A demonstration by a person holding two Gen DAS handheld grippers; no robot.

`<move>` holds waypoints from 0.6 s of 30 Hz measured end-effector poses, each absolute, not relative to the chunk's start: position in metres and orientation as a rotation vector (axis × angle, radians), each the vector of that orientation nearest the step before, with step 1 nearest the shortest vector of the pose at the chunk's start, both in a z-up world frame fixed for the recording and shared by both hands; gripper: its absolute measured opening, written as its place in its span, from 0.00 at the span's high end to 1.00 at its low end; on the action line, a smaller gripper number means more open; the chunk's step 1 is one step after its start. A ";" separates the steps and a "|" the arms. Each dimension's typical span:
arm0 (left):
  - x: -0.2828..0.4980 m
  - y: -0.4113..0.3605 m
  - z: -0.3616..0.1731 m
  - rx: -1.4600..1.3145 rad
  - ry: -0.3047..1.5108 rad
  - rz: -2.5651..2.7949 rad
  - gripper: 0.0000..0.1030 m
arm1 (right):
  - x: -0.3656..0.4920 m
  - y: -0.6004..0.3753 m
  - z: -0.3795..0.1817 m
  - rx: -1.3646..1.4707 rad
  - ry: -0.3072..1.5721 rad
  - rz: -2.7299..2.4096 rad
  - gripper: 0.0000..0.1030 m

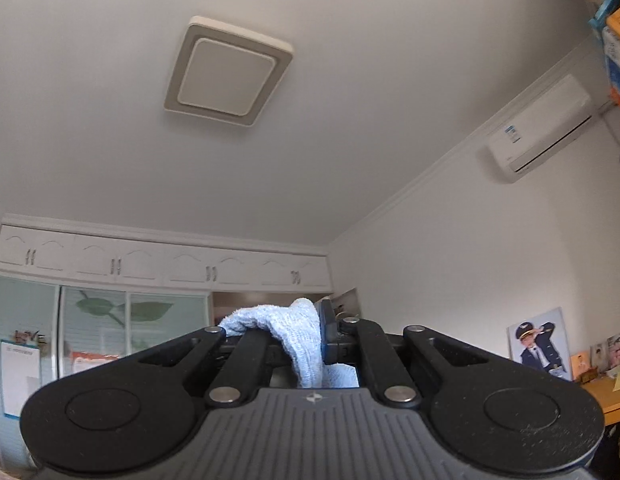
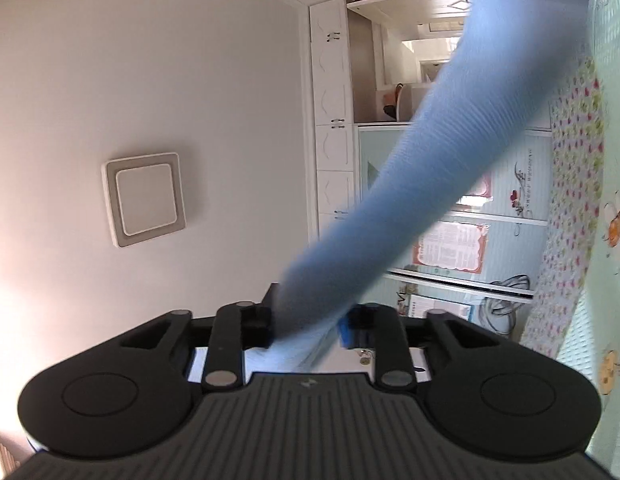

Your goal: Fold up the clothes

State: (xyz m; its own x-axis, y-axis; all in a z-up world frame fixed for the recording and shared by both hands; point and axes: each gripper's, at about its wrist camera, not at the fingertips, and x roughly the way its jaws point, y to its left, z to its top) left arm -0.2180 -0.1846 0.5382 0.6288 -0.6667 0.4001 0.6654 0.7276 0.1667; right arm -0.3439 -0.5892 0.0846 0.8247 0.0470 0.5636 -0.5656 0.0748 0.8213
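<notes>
**Blue knit lifted clear between two raised grippers**

Ceiling fills both views, with a square ceiling light (image 1: 228,71) overhead, white cupboards (image 1: 162,266) along the far wall and an air conditioner (image 1: 541,128) at about 2 o'clock in the left wrist view, so both tools are tilted upward, probably to hoist the garment free for a fold

Left hand-held gripper (image 1: 310,344) is clenched on a bunched edge of the light blue knit garment (image 1: 288,332), which spills over the top at 12 o'clock

Right hand-held gripper (image 2: 310,326) stands partly parted with the same cloth between its jaws; whether the pads press it I cannot tell. From there the garment (image 2: 437,152) stretches taut toward 1 o'clock, blurred

A flowered bed cover (image 2: 573,184) shows at 3 o'clock
</notes>
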 end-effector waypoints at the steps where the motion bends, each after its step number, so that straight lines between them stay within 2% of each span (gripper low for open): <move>1: -0.216 -0.184 0.528 -0.020 -0.430 -0.768 0.94 | -0.351 -0.588 0.074 1.455 -0.421 0.479 0.22; 3: -0.208 -0.181 0.500 -0.052 -0.365 -0.786 0.94 | -0.357 -0.569 0.039 1.520 -0.324 0.481 0.03; 4: -0.203 -0.178 0.483 -0.064 -0.329 -0.795 0.94 | -0.361 -0.559 0.019 1.556 -0.280 0.488 0.01; 8: -0.173 -0.151 0.401 -0.107 -0.146 -0.833 0.95 | -0.382 -0.497 -0.079 1.719 -0.006 0.561 0.00; 12: -0.158 -0.114 0.326 -0.103 0.010 -0.822 0.95 | -0.442 -0.432 -0.166 1.822 0.195 0.658 0.00; 15: -0.156 -0.080 0.307 -0.113 0.042 -0.851 0.95 | -0.497 -0.411 -0.200 1.884 0.208 0.683 0.00; 18: -0.161 -0.044 0.304 -0.120 0.026 -0.903 0.95 | -0.527 -0.412 -0.198 1.876 0.147 0.705 0.00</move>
State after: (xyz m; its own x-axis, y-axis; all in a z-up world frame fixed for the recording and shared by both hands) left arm -0.1611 -0.0444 0.3042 0.6197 -0.7844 0.0281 0.7815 0.6133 -0.1147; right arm -0.5273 -0.4122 -0.1982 0.8169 0.4150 0.4005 -0.2202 -0.4174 0.8816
